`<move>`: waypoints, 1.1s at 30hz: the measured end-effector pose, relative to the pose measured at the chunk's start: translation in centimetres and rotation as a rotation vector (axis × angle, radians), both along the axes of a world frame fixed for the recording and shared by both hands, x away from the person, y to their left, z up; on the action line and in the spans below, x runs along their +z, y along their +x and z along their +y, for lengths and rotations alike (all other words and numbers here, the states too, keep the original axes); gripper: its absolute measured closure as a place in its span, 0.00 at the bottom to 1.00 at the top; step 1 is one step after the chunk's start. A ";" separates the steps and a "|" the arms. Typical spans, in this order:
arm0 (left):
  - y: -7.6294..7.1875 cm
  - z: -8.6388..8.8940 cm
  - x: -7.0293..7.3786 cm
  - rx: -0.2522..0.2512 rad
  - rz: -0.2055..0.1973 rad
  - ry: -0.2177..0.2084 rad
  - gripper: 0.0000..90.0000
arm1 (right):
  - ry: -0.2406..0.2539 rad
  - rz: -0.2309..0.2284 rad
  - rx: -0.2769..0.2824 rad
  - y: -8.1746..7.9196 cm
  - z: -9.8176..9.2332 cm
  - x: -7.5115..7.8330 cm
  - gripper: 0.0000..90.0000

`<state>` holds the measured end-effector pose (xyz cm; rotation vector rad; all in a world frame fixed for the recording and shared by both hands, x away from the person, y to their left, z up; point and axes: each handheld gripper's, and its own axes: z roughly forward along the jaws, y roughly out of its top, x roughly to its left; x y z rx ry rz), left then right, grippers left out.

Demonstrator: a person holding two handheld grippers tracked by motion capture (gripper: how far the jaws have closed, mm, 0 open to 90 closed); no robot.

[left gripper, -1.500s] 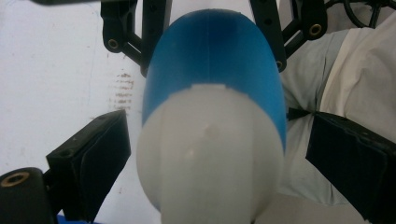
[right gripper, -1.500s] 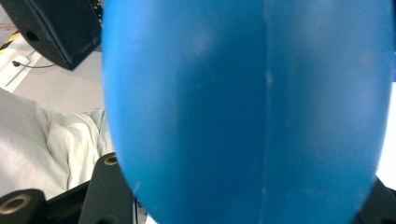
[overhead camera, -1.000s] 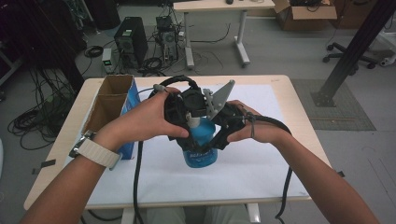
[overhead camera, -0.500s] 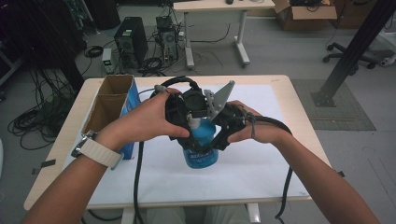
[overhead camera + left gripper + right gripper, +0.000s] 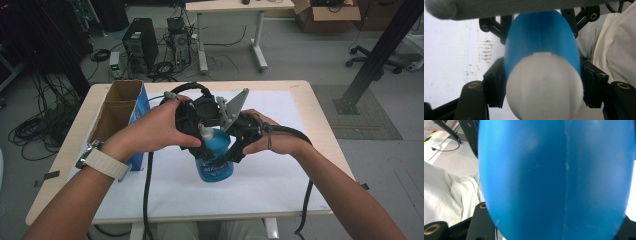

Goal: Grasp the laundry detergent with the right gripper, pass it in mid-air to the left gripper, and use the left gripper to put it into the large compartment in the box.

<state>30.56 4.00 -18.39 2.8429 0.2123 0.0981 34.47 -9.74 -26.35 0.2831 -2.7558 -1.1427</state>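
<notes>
A blue bottle with a white cap stands upright on the white sheet at the table's middle. My left gripper comes down on it from above. In the left gripper view its jaws have just been closing with the cap between them, and both pads now touch the cap's sides. My right gripper reaches in from the right and is shut on the bottle's body, whose blue wall spans the right gripper view between the black jaws. Both hands cover much of the bottle's top.
An open cardboard box with a blue side stands at the table's left. The white sheet covers most of the tabletop. Black cables trail from both grippers toward the near edge. Desks, computers and cables stand on the floor beyond.
</notes>
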 end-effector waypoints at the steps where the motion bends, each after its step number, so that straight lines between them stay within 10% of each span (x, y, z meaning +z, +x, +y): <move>1: 0.0 0.0 0.0 0.001 -0.002 -0.001 0.40 | 0.000 0.001 0.000 0.0 0.0 0.0 0.49; 33: -0.2 -0.4 0.3 0.013 -0.031 0.044 0.42 | 0.015 -0.026 -0.009 0.0 0.1 -0.2 0.46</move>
